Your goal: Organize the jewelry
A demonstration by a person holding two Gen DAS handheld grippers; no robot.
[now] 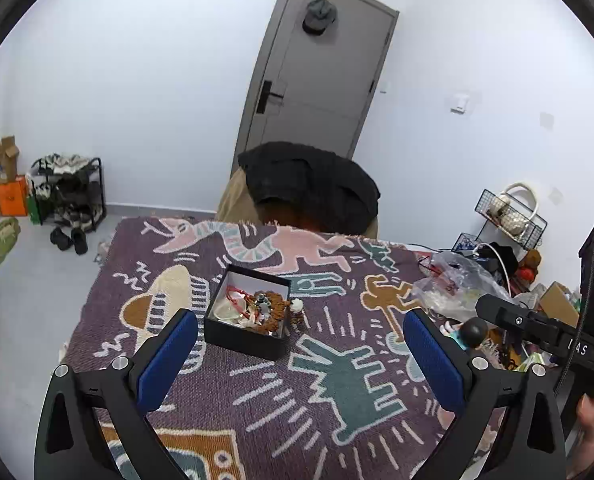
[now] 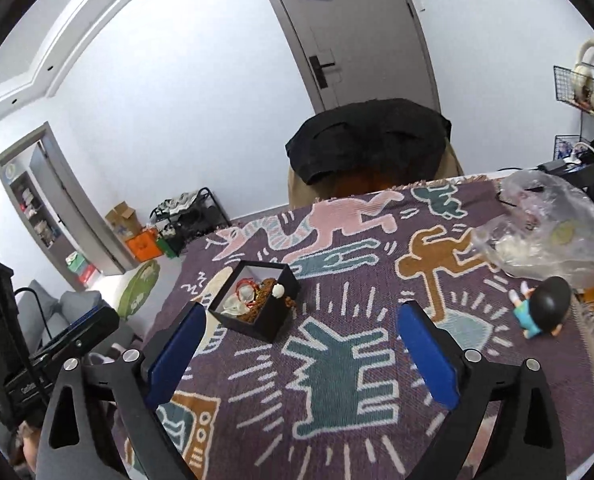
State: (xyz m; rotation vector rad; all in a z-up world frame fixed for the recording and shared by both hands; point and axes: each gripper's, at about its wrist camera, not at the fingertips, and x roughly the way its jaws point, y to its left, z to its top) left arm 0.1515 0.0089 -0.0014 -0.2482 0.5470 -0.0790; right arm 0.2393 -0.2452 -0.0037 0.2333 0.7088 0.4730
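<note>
A small black open box (image 1: 245, 340) sits on the patterned purple cloth (image 1: 337, 420), holding a tangle of jewelry (image 1: 253, 306): red cord, brown beads, pale pieces. A brown bead strand with a white bead (image 1: 296, 307) hangs over its right wall. The box also shows in the right wrist view (image 2: 263, 320), with the white bead (image 2: 278, 290) on its rim. My left gripper (image 1: 301, 338) is open and empty above the cloth, near side of the box. My right gripper (image 2: 303, 334) is open and empty, just right of the box.
A crumpled clear plastic bag (image 2: 553, 232) and a small black-haired figurine (image 2: 541, 312) lie at the cloth's right. A chair with a black jacket (image 1: 313, 184) stands at the table's far edge. Wire baskets and clutter (image 1: 509, 216) fill the right side.
</note>
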